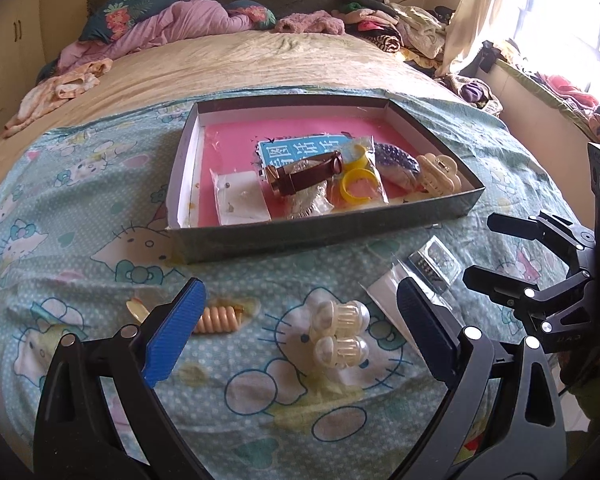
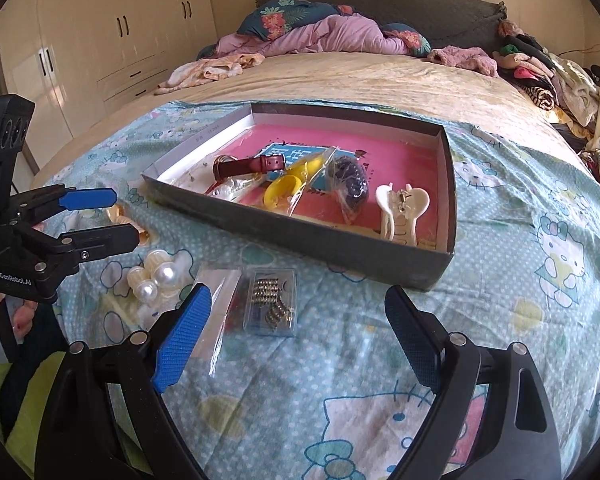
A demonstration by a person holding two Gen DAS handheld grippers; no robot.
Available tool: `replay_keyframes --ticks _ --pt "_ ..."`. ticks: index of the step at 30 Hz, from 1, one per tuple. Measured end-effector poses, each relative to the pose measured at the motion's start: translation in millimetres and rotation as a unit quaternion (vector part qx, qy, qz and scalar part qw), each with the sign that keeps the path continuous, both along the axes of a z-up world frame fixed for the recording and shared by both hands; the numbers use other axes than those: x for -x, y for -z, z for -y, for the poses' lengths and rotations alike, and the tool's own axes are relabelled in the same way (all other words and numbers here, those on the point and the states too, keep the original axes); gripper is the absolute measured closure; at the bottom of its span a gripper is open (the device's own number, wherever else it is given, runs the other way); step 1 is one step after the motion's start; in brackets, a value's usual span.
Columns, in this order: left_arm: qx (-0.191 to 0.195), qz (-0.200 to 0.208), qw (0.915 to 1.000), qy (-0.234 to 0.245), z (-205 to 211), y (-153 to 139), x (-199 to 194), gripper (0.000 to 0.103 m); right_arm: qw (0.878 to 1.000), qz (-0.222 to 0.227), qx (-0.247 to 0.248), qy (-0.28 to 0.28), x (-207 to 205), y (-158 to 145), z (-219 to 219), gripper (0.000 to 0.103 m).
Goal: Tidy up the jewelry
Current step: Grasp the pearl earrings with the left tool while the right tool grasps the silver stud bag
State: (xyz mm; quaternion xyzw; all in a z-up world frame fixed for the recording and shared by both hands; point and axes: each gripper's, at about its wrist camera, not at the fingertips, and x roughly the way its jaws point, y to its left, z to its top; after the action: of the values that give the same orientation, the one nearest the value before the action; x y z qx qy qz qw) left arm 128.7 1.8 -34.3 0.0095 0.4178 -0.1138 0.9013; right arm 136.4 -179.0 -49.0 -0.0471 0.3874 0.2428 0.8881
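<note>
Shallow cardboard box [image 1: 380,222] on the bed already holds a leather-strap watch [image 1: 304,176], yellow rings in a plastic bag [image 1: 358,186], a cream claw clip [image 1: 438,176] and other small bagged pieces. Still out on the cotton sheet [image 2: 500,280]: glossy pearl clips [image 1: 340,332], a ribbed coil tie [image 1: 218,319], a clear hard case [image 2: 272,304] of beaded pieces. Left gripper [image 1: 300,330] spread wide above the pearl clips, empty; right gripper [image 2: 300,338] spread wide near the case, empty. Roughly halfway, I judge.

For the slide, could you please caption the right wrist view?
Open right gripper above a clear jewelry case on the bedsheet, near the half-filled box.
</note>
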Motion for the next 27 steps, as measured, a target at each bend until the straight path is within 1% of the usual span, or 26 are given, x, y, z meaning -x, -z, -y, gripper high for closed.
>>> replay_keyframes --ticks 5,6,12,13,15,19,20,21,22,23,24,25,27 --pt "-0.006 -0.012 0.9999 0.007 4.7 9.5 5.3 0.014 1.000 -0.010 0.007 -0.006 2.4 9.0 -4.9 0.017" --pt "-0.006 -0.013 0.9999 0.007 4.9 11.1 6.0 0.014 1.000 -0.012 0.008 -0.007 2.1 10.7 -5.9 0.021" --pt "0.003 -0.029 0.9996 0.006 5.9 21.1 8.8 0.014 0.999 -0.029 0.014 -0.012 -5.5 23.3 -12.4 0.037" --pt "0.003 -0.030 0.9995 0.006 6.0 22.4 8.8 0.014 0.999 -0.031 0.011 -0.011 -7.6 24.5 -13.1 0.038" --pt "0.000 -0.035 0.9994 0.008 8.1 26.1 9.3 0.014 0.999 -0.033 0.005 -0.009 -11.1 26.9 -13.6 0.045" --pt "-0.007 -0.040 0.9991 0.011 14.3 31.9 8.3 0.015 0.999 -0.032 0.002 -0.014 -15.4 29.1 -16.5 0.055" --pt "-0.007 -0.042 0.9991 0.011 14.7 33.4 7.7 0.018 0.999 -0.032 0.000 -0.018 -15.6 29.3 -17.1 0.061" --pt "-0.007 -0.044 0.9989 0.011 14.7 34.8 7.0 0.025 0.999 -0.033 -0.002 -0.022 -15.6 29.3 -17.8 0.070" --pt "-0.007 -0.047 0.9988 0.010 14.7 35.9 6.1 0.029 0.999 -0.034 -0.003 -0.028 -15.2 29.2 -18.8 0.071" --pt "-0.006 -0.050 0.9987 0.010 14.3 37.3 5.3 0.038 0.999 -0.032 0.003 -0.031 -14.8 29.6 -20.3 0.071" --pt "-0.005 -0.053 0.9985 0.009 13.3 38.5 4.6 0.051 0.999 -0.029 0.006 -0.032 -14.0 29.1 -21.2 0.071" --pt "-0.004 -0.055 0.9984 0.010 13.2 39.4 4.4 0.056 0.999 -0.028 0.005 -0.032 -13.5 28.8 -20.9 0.071" --pt "0.005 -0.054 0.9984 0.019 13.8 38.5 5.7 0.075 0.999 -0.028 -0.001 -0.030 -12.9 27.0 -18.6 0.071"
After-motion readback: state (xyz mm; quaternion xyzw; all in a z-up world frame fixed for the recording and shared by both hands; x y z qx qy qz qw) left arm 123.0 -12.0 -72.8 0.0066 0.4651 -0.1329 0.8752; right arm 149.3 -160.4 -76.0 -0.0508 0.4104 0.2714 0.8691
